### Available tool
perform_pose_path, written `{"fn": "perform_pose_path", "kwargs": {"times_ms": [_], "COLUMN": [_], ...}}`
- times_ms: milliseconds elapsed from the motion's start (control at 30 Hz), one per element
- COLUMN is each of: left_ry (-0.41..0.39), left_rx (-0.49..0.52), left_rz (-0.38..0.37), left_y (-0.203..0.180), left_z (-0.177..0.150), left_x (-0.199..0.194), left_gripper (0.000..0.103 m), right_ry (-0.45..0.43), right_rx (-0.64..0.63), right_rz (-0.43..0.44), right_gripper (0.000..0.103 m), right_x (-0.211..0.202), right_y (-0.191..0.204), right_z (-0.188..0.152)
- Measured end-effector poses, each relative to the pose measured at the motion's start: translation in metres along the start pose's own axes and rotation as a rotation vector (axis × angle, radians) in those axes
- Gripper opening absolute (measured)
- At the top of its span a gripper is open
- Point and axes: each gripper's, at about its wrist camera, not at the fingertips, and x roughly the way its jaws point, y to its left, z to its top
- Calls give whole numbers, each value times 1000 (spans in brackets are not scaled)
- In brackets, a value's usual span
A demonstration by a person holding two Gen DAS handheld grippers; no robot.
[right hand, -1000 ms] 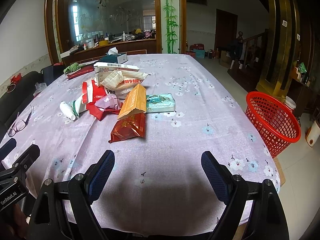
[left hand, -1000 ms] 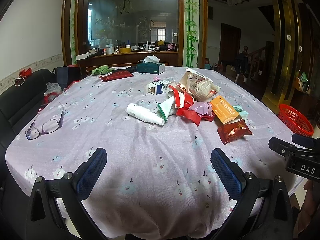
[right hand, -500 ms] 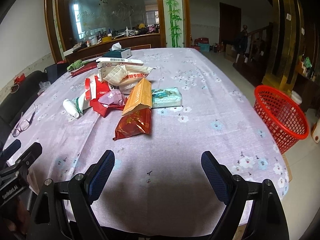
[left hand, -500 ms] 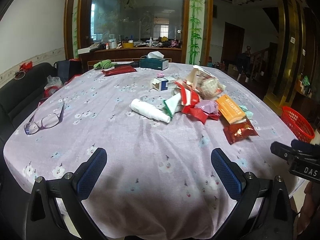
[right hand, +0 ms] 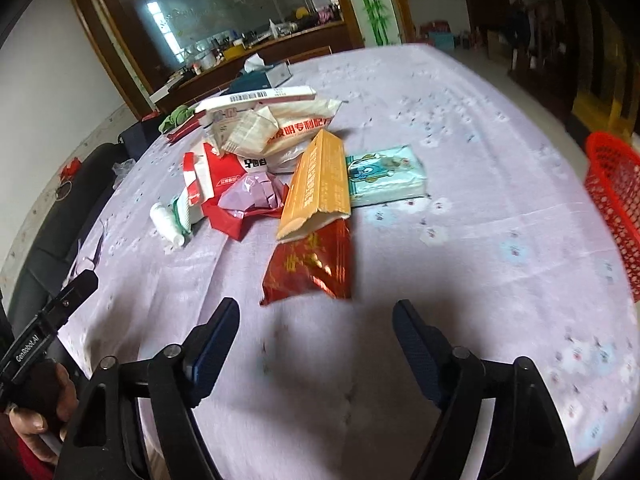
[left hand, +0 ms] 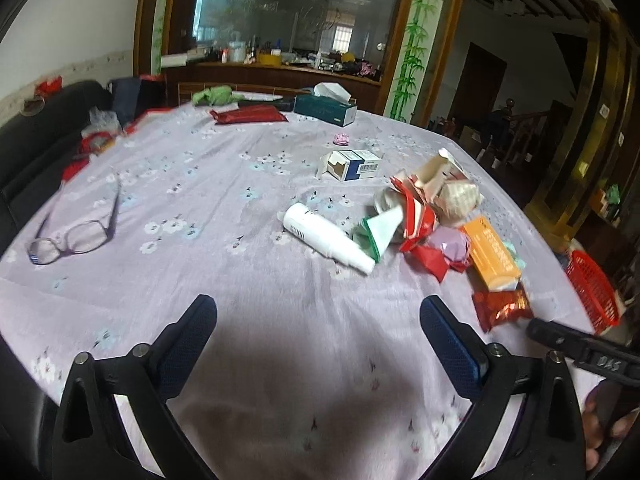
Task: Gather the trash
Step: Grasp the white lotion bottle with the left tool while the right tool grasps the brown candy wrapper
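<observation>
My right fingers (right hand: 316,334) stand wide and empty, low over the lilac flowered cloth of the desk (right hand: 500,240), with the shiny dark-red foil packet (right hand: 310,266) lying flat just ahead of them, slightly toward the left finger. To take it well, I judge I should slide forward and tilt down so one finger goes past each long side, then pinch near its closest end, since the open orange cardboard sleeve (right hand: 316,184) rests on its far end and could be dragged along. The red plastic mesh basket (right hand: 616,208) waits off the desk's edge far to the right of these fingers, the likely place for the drop. My left fingers (left hand: 318,326) are likewise spread wide with nothing between them, held level over bare cloth, the white plastic bottle (left hand: 326,238) lying ahead of them and the crumpled pile of red and white wrappers (left hand: 424,204) ahead to their right.
</observation>
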Motion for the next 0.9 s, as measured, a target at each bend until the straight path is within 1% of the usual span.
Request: {"fn": "perform_pose_path", "kwargs": {"times_ms": [67, 133, 200, 233, 267, 333, 467, 533, 567, 633, 700, 800, 867, 900], "left_ry": [16, 33, 58, 67, 78, 87, 109, 131, 144, 173, 193, 215, 229, 233], "left_rx": [-27, -45, -75, -86, -97, -118, -166, -186, -192, -205, -214, -219, -206, -200], "left_rz": [-13, -27, -43, -51, -61, -71, -83, -93, -87, -70, -61, -42, -29, -23], "left_y": [4, 7, 11, 12, 14, 17, 21, 21, 21, 20, 21, 20, 18, 17], "left_z": [6, 12, 19, 21, 24, 30, 46, 51, 54, 57, 59, 61, 63, 63], "left_x": [7, 13, 22, 25, 29, 34, 50, 61, 67, 80, 91, 105, 113, 116], "left_gripper": [97, 92, 90, 89, 89, 88, 87, 77, 75, 64, 62, 52, 48, 42], "right_ry": [9, 19, 39, 50, 54, 36, 1, -16, -25, -40, -56, -84, -94, -98], "right_rx": [19, 32, 52, 66, 74, 61, 53, 45, 42, 42, 42, 30, 29, 30], "right_rz": [3, 4, 10, 42, 57, 46, 60, 61, 62, 67, 72, 63, 68, 69], "right_gripper": [76, 73, 59, 49, 45, 44, 43, 43, 43, 43, 43, 43, 43, 43], "right_x": [9, 19, 27, 31, 30, 26, 13, 5, 1, -7, -15, -24, -28, -29], "right_y": [-1, -1, -2, -3, -3, 0, 0, 0, 0, -2, -5, -6, -7, -8], "right_z": [8, 15, 18, 20, 19, 18, 11, 8, 6, 5, 4, 3, 4, 4]}}
